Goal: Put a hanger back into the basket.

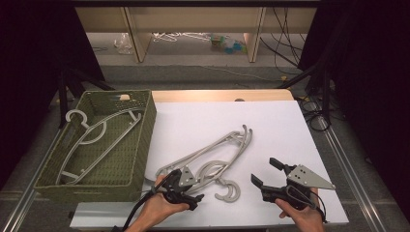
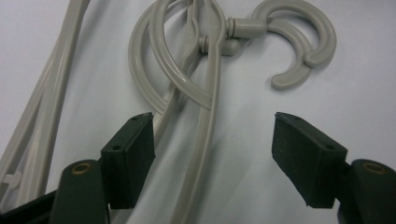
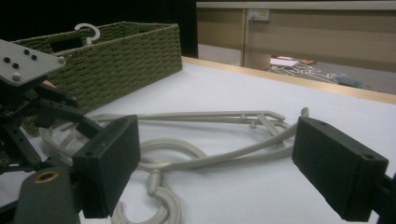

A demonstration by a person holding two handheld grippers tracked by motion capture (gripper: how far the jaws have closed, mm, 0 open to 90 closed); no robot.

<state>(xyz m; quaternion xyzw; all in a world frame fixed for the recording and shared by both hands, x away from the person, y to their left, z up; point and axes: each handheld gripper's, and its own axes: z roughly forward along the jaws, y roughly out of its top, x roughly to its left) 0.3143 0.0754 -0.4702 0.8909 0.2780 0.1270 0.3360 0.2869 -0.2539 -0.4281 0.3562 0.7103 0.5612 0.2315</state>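
Observation:
Two grey plastic hangers (image 1: 217, 150) lie stacked on the white table top (image 1: 270, 125), their hooks (image 1: 229, 191) toward the front edge. My left gripper (image 1: 186, 186) hangs over their necks, just left of the hooks. In the left gripper view its jaws (image 2: 212, 119) stand open astride a hanger arm (image 2: 205, 149), and the pads (image 2: 306, 154) do not press on it; the two hooks (image 2: 299, 42) curl beyond. My right gripper (image 1: 266, 171) stands open to the right of the hooks, with nothing between its pads (image 3: 215, 128). It looks across the hangers (image 3: 210, 116).
A green woven basket (image 1: 140, 145) stands at the table's left with another grey hanger (image 1: 96, 135) inside; its hook (image 3: 88, 29) pokes above the basket rim (image 3: 126, 60). The left gripper's grey plate (image 3: 28, 60) shows at the left of the right gripper view. Shelving stands beyond the table.

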